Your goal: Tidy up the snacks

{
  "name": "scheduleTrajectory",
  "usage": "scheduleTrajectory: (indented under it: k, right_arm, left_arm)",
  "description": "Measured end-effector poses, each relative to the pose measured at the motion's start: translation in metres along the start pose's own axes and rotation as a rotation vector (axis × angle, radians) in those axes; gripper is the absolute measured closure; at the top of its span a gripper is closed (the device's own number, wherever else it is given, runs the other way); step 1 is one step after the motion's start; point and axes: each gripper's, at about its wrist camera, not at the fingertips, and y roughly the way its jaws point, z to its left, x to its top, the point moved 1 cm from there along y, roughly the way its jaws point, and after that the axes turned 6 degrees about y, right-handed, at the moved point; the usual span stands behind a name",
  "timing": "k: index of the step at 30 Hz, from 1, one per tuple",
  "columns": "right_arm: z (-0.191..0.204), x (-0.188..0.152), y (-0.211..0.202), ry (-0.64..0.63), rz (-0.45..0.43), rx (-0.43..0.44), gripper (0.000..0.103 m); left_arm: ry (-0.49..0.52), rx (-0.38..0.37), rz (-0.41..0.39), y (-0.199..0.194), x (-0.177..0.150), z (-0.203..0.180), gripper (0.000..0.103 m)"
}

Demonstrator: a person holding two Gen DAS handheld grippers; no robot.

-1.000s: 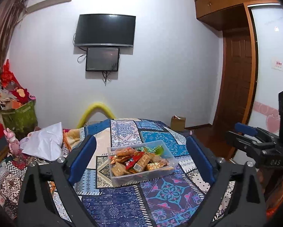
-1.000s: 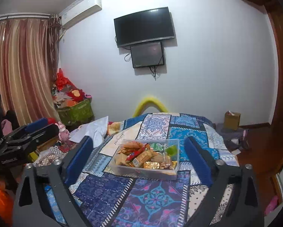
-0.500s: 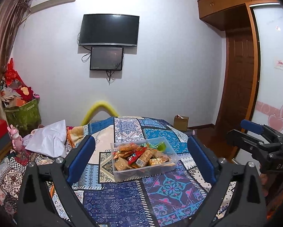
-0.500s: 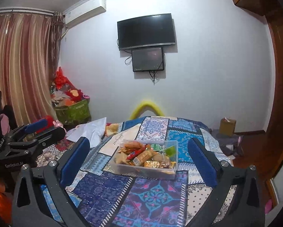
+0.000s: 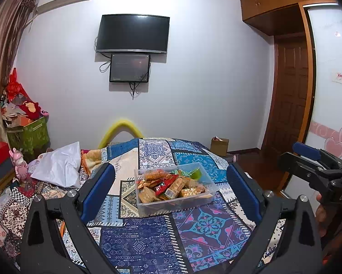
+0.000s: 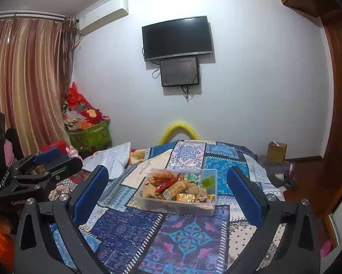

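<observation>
I held a two-finger gripper in each hand, both raised above a bed spread with a blue patchwork quilt (image 5: 152,246). My left gripper (image 5: 171,189) had its blue-padded fingers spread wide and gripped nothing. My right gripper (image 6: 168,189) was spread just as wide and was also empty.

The thing I had to deal with was a clear plastic tub (image 5: 174,205) resting on the quilt and filled with wrapped snacks (image 5: 171,185): orange and gold biscuit packets, a red wrapper near the middle and something green in the far right corner. From both wrist cameras the tub lay straight ahead and below, framed in the gap between the fingers, with neither gripper touching it.

The tub's long side ran roughly left to right across my view. From the left gripper its right end angled a little away from me; from the right gripper its near long wall (image 6: 177,204) faced me almost squarely. Seen from the left camera, my right gripper (image 5: 308,159) hung off to the right, well apart from the tub.

I judged both grippers about equally near. The red wrapper (image 5: 163,183) sat towards the tub's left half, so the left gripper seemed better placed for it, by moving forward and down.
</observation>
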Motion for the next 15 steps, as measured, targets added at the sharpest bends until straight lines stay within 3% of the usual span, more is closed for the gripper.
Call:
scheduleTrajectory:
  k: [15]
  right_arm:
    - [-0.0022, 0.0001, -0.0027, 0.009, -0.004, -0.006, 0.000]
  left_arm:
    - [0.013, 0.008, 0.003, 0.0024, 0.0009, -0.0035, 0.004]
